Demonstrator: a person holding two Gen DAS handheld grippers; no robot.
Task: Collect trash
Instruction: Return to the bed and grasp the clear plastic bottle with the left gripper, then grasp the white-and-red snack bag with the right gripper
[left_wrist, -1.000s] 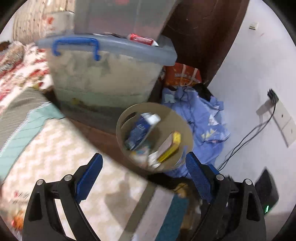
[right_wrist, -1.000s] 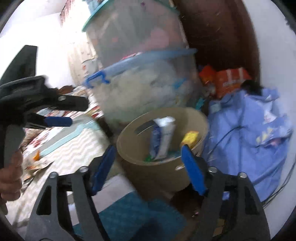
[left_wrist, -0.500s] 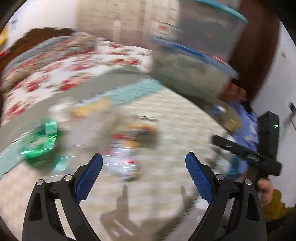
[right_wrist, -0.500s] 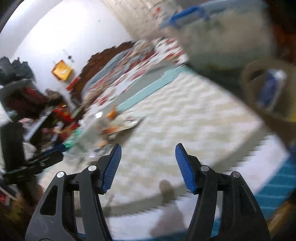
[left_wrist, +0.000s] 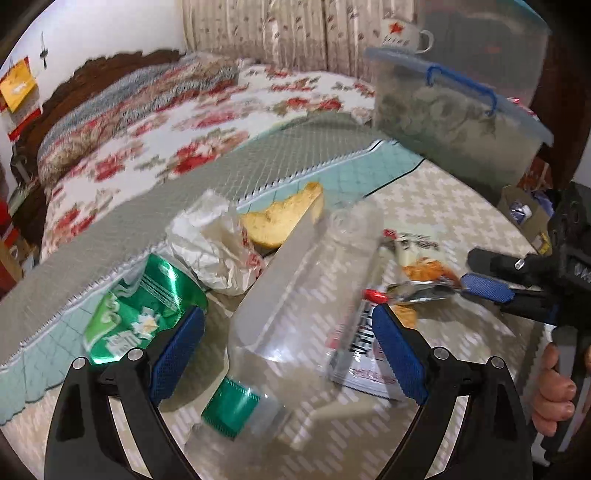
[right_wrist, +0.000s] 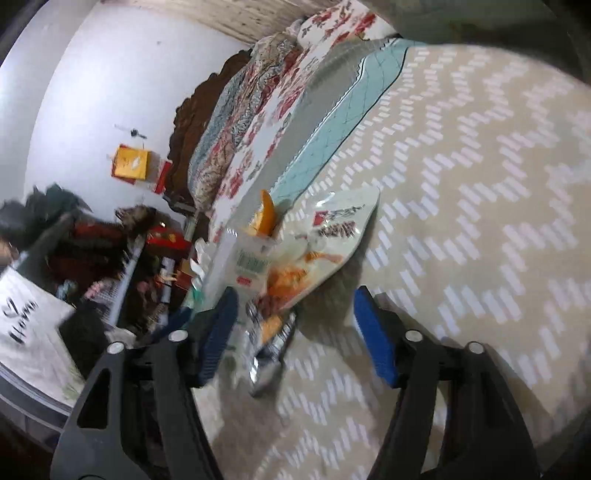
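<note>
The left tool (left_wrist: 288, 347), spread wide, hovers low over a clear bottle (left_wrist: 295, 295) on the bed (left_wrist: 461, 206), while at 3 o'clock the right tool (right_wrist: 291, 332), also spread, straddles a snack wrapper (right_wrist: 317, 251).

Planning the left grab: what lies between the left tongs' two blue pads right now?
In the left wrist view, a clear plastic bottle with a green label lies between the open left tongs, on the beige zigzag blanket.
</note>
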